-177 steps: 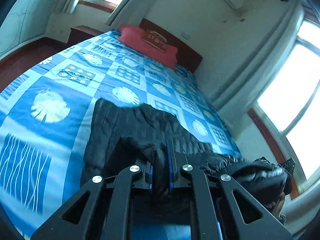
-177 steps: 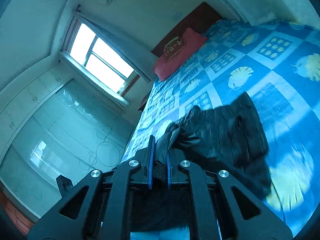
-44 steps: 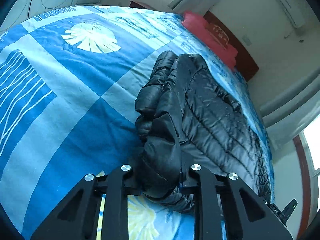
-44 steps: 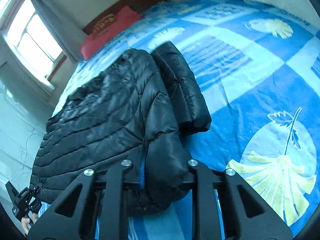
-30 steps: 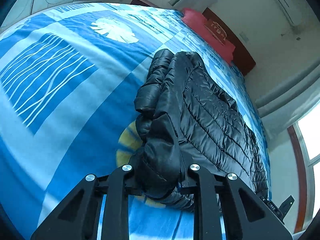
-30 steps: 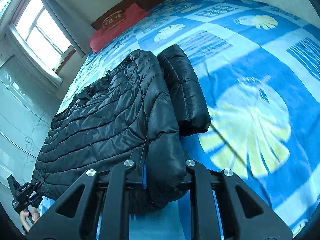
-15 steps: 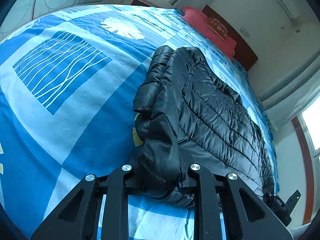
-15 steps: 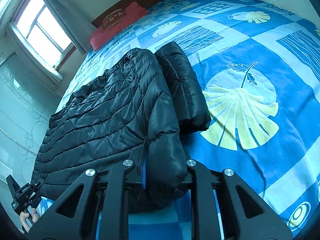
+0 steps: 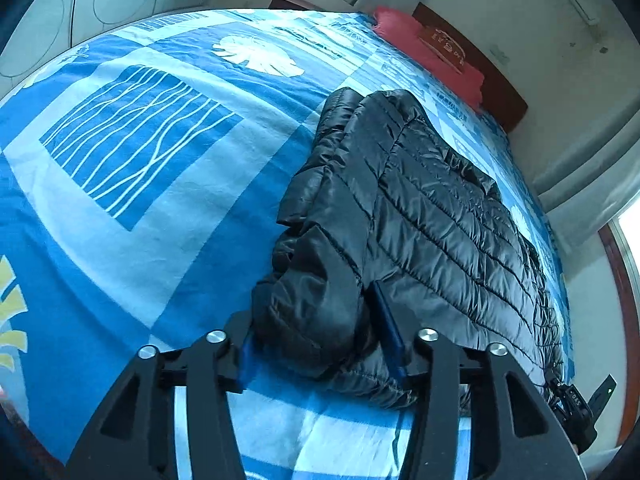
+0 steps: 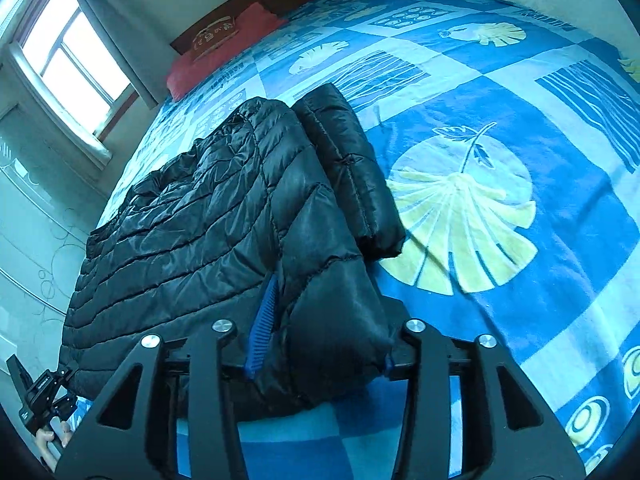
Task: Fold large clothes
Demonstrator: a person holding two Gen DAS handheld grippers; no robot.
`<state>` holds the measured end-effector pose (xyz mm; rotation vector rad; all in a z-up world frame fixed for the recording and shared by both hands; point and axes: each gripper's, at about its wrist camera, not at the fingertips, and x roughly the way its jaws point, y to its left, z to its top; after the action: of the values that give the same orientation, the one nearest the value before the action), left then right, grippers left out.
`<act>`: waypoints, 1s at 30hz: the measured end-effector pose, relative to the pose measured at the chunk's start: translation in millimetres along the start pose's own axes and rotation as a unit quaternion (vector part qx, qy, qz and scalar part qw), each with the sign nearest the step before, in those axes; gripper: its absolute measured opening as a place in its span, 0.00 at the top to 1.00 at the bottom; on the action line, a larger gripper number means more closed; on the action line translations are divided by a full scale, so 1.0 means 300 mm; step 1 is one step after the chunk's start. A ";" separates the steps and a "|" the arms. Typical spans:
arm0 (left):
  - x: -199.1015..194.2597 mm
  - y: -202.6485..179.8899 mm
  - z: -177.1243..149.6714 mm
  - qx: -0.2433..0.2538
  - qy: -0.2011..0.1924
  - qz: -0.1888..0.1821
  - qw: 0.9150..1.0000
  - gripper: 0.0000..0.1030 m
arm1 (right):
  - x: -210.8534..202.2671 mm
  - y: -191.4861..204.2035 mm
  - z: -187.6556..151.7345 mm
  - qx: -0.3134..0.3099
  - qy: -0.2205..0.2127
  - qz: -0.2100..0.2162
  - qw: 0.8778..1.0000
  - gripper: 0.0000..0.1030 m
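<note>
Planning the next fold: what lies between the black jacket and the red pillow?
Only bare blue patterned bedspread separates the jacket from the red pillow, clearest in the right wrist view.

The jacket (image 9: 432,216) lies across the bed (image 9: 160,184), one near corner between my left gripper (image 9: 320,344) fingers, the other between my right gripper (image 10: 324,344) fingers; pillow (image 10: 224,52) far behind.
</note>
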<state>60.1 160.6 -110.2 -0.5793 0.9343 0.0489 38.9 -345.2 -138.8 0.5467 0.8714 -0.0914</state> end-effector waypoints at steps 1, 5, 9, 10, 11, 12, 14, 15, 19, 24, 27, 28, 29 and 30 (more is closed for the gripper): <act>-0.008 0.004 0.000 0.001 0.003 0.001 1.000 0.48 | -0.011 -0.001 0.000 0.000 -0.001 -0.003 1.000 0.52; -0.049 0.025 -0.001 0.010 0.002 0.012 1.000 0.42 | -0.054 -0.010 0.005 -0.006 -0.006 -0.019 1.000 0.47; -0.101 0.045 0.003 0.028 -0.007 0.027 0.999 0.38 | -0.110 -0.017 0.014 -0.019 -0.021 -0.065 0.997 0.47; -0.115 0.044 0.005 0.033 -0.011 0.037 0.999 0.38 | -0.118 -0.018 0.020 -0.023 -0.025 -0.074 0.997 0.47; -0.126 0.042 0.009 0.038 -0.015 0.044 0.998 0.38 | -0.131 -0.014 0.025 -0.029 -0.029 -0.083 0.996 0.47; -0.141 0.038 0.013 0.045 -0.020 0.048 0.998 0.38 | -0.143 -0.007 0.031 -0.033 -0.034 -0.093 0.994 0.47; -0.179 0.025 0.020 0.071 -0.030 0.050 0.996 0.38 | -0.157 0.006 0.043 -0.038 -0.043 -0.096 0.994 0.48; -0.189 0.019 0.023 0.082 -0.033 0.055 0.995 0.38 | -0.159 0.028 0.052 -0.045 -0.042 -0.089 0.994 0.52; -0.194 -0.001 0.063 0.111 -0.030 0.057 0.992 0.36 | -0.112 0.137 0.063 -0.082 -0.026 -0.059 0.995 0.65; -0.127 -0.017 0.136 0.110 -0.016 0.047 0.993 0.34 | 0.026 0.327 0.060 -0.131 0.014 -0.008 0.991 0.69; -0.071 -0.041 0.189 0.106 -0.007 0.036 0.994 0.34 | 0.125 0.472 0.068 -0.168 0.033 0.010 0.985 0.70; -0.058 -0.050 0.200 0.108 -0.005 0.036 0.993 0.34 | 0.144 0.505 0.073 -0.174 0.036 0.014 0.984 0.70; -0.035 -0.069 0.220 0.117 -0.003 0.038 0.992 0.34 | 0.169 0.549 0.082 -0.182 0.037 0.019 0.982 0.70; -0.021 -0.083 0.233 0.124 -0.001 0.039 0.992 0.34 | 0.183 0.577 0.090 -0.188 0.038 0.021 0.981 0.70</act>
<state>115.3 174.9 -62.5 -0.3131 0.9448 0.0023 144.2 -201.8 -93.5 0.2154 0.9239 0.1318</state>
